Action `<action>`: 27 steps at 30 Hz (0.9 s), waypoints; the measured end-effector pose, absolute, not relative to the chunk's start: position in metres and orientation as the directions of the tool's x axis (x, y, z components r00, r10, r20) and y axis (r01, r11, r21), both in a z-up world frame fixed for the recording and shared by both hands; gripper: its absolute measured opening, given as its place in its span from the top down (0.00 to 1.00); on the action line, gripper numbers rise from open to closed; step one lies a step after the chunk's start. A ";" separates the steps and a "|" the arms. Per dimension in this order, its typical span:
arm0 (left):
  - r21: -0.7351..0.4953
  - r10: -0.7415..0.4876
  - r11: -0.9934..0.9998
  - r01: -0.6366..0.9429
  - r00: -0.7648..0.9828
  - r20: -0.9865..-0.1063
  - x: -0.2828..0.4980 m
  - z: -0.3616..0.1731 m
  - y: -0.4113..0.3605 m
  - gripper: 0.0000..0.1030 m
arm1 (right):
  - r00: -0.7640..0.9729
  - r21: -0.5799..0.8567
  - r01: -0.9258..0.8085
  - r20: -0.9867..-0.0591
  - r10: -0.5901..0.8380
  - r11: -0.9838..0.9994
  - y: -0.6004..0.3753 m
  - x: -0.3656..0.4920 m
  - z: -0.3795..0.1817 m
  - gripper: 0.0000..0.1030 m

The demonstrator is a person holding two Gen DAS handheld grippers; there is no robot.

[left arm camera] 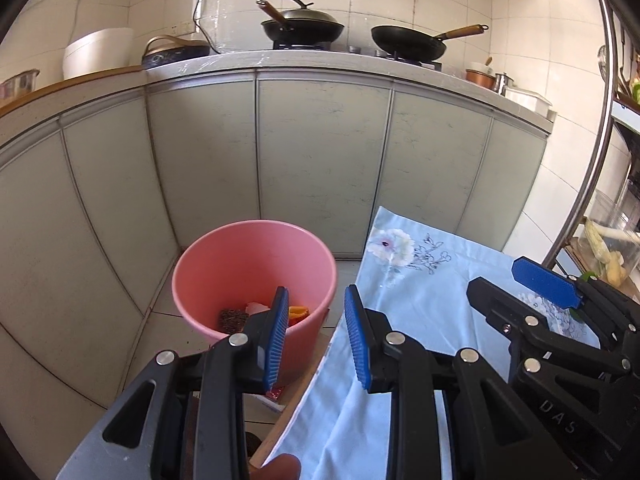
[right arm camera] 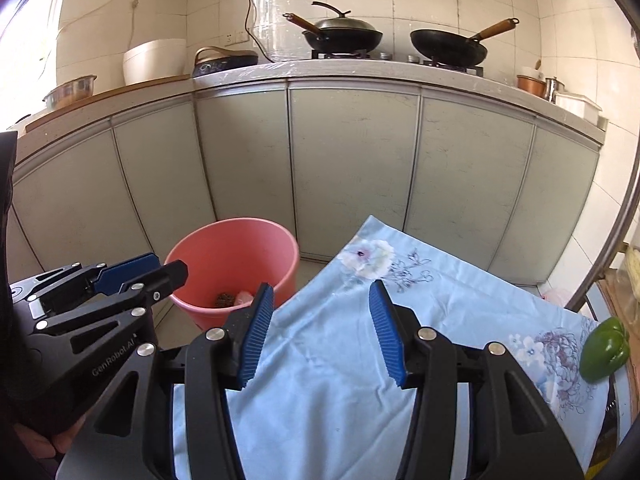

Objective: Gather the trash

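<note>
both my tools were empty w/ jaws apart: left tool hung over the near edge of the pink bucket, right tool over the blue flowered cloth on the surface. cloth looked bare of trash, only a green pepper at its right edge. bucket on the floor, just left of the surface, already had a few scraps at the bottom. i judged collecting mostly done, maybe a last check left. cabinets & pans beyond.

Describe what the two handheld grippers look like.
Both the left gripper and the right gripper have matte black linkage arms with silver rivets and ribbed blue finger pads. White lettering marks their sides: "GenRobot.AI" on the left, partly visible "DAS" on the right.
</note>
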State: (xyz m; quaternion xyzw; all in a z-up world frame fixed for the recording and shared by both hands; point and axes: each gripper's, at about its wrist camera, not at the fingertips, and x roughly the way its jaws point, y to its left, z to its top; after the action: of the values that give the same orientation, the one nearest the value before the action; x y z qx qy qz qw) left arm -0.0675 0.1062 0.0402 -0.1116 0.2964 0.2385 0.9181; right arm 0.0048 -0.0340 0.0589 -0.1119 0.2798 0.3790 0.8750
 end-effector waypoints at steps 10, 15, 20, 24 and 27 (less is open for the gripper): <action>-0.075 0.403 0.832 -0.549 0.693 -0.598 -0.088 0.039 0.125 0.73 | 0.525 0.030 -0.744 -0.592 0.611 0.667 -0.011 -0.007 0.048 0.51; -0.083 0.407 0.826 -0.558 0.691 -0.598 -0.093 0.038 0.131 0.73 | 0.528 0.026 -0.743 -0.590 0.611 0.668 -0.005 -0.010 0.048 0.51; -0.090 0.406 0.823 -0.561 0.691 -0.597 -0.096 0.037 0.135 0.73 | 0.530 0.023 -0.742 -0.593 0.607 0.670 -0.002 -0.012 0.047 0.51; -0.095 0.403 0.823 -0.561 0.694 -0.597 -0.097 0.038 0.137 0.73 | 0.532 0.019 -0.741 -0.594 0.604 0.671 0.000 -0.012 0.048 0.51; -0.098 0.402 0.823 -0.559 0.697 -0.594 -0.098 0.038 0.137 0.73 | 0.535 0.020 -0.738 -0.591 0.603 0.674 -0.001 -0.013 0.048 0.51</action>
State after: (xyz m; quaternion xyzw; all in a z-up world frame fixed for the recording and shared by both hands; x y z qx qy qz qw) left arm -0.0983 0.1368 0.0383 -0.1369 0.2865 0.2638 0.9108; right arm -0.0126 -0.0006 0.0485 -0.1169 0.2886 0.3863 0.8682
